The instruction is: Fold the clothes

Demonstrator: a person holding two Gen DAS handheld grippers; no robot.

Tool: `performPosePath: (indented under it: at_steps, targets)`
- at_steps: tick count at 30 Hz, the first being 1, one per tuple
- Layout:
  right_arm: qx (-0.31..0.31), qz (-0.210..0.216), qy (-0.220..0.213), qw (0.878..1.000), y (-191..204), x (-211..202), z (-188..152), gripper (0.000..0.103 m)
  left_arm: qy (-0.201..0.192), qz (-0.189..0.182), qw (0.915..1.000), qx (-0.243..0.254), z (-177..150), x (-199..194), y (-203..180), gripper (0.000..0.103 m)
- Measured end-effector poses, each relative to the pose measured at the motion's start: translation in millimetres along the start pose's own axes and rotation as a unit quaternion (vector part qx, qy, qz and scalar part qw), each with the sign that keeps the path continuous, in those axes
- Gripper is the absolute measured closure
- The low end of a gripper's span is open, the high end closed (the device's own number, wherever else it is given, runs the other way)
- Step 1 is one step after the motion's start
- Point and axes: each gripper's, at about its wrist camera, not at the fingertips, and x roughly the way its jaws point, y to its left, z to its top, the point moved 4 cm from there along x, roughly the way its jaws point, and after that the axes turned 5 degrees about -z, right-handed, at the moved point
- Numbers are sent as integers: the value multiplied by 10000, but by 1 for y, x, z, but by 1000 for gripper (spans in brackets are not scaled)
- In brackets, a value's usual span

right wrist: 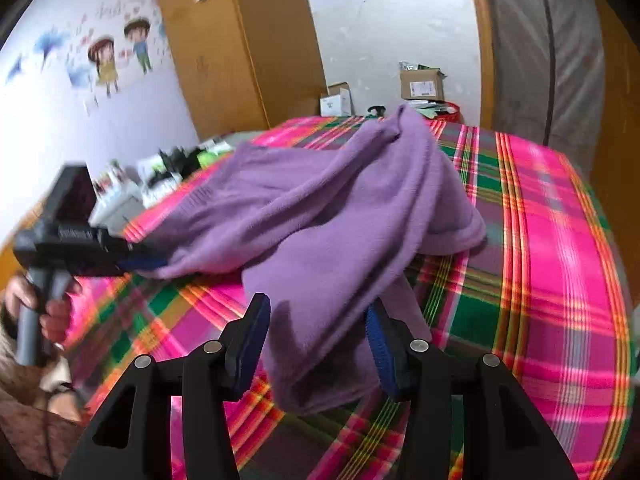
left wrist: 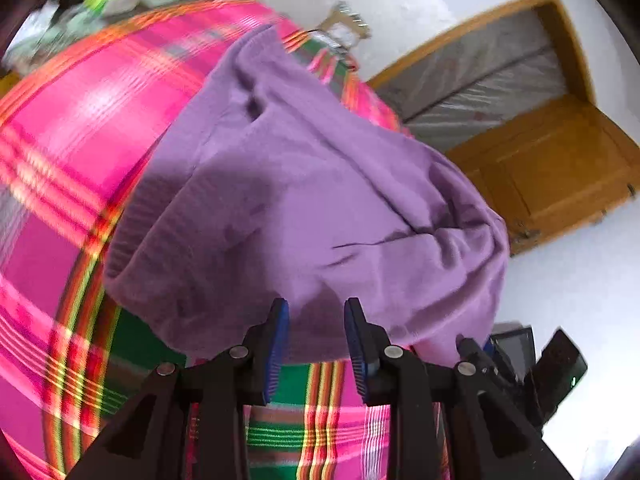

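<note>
**Purple fleece heaped on the plaid bed**

Fleece garment (right wrist: 320,216), purple and rumpled, sits in a loose heap on the pink and green plaid bedspread (right wrist: 552,264). Right gripper (right wrist: 318,332) has its jaws apart with a hanging fold of the fleece between them, pads not pressing it as far as I can see. Left gripper (left wrist: 316,316) is spread too, fingers at the near edge of the cloth, nothing pinched. Cardboard boxes (right wrist: 422,84) sit behind the bed.
</note>
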Motion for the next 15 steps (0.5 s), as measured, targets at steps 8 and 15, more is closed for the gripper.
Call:
performPosePath:
  at_steps: [8,15]
  targets:
    - [-25,64,25,10000,-3,4,-2,97,-67,-36,9998,-185,1,6,5,74]
    - [-472,-465,-355,9972,-5,-20,8,97,-316,12,9974,-654,8,3,17,88]
